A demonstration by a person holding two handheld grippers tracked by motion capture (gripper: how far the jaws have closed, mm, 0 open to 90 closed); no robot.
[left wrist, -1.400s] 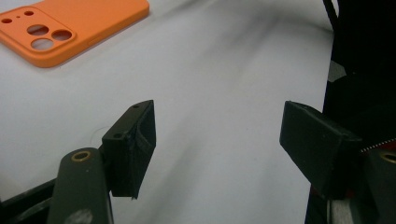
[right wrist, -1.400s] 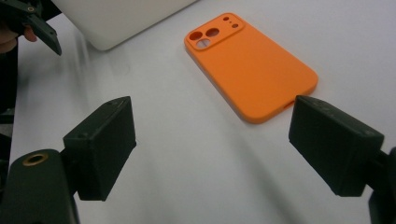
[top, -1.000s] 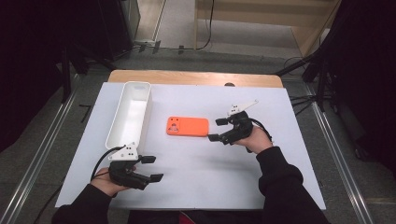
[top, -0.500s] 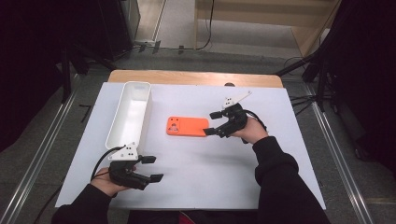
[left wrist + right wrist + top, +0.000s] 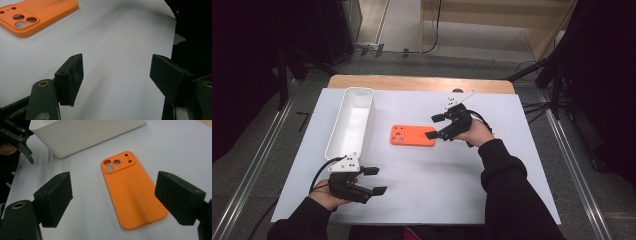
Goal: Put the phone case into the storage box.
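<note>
- Right tool (image 5: pixel 438 126), in the high view, hovers at the near end of the orange phone case (image 5: pixel 412 135), its jaws parted and empty, one jaw over the case's right edge and the other farther up the desk (image 5: pixel 472 190). The case lies flat near the middle of the white-covered desk, camera cut-outs toward the white bin (image 5: pixel 352 122), which stands just to its left, apart from it. Left tool (image 5: pixel 373 180) rests low at the near left corner of the desk, jaws parted, nothing between them, well apart from the case.
- Left tool (image 5: pixel 116 80), in the left gripper view, shows both black jaws wide apart over bare white desk (image 5: pixel 117 45); the orange phone case (image 5: pixel 37 15) lies far off at the upper left, untouched. This hand seems to have no part in the work yet.
- Right tool (image 5: pixel 113 200), in the right gripper view, looks down along its two jaws, which stand either side of the orange phone case (image 5: pixel 132 192) but clear of it; the pads do not press on the case. The white bin (image 5: pixel 85 132) stands beyond the case's camera end, and the left tool (image 5: pixel 18 137) shows at the upper left.
- Judged from these views, the work is at its start: the approach is nearly done, the grasp is not yet made, and the case lies on the desk outside the bin. Closing on it, lifting it and probably placing it in the bin all remain.
</note>
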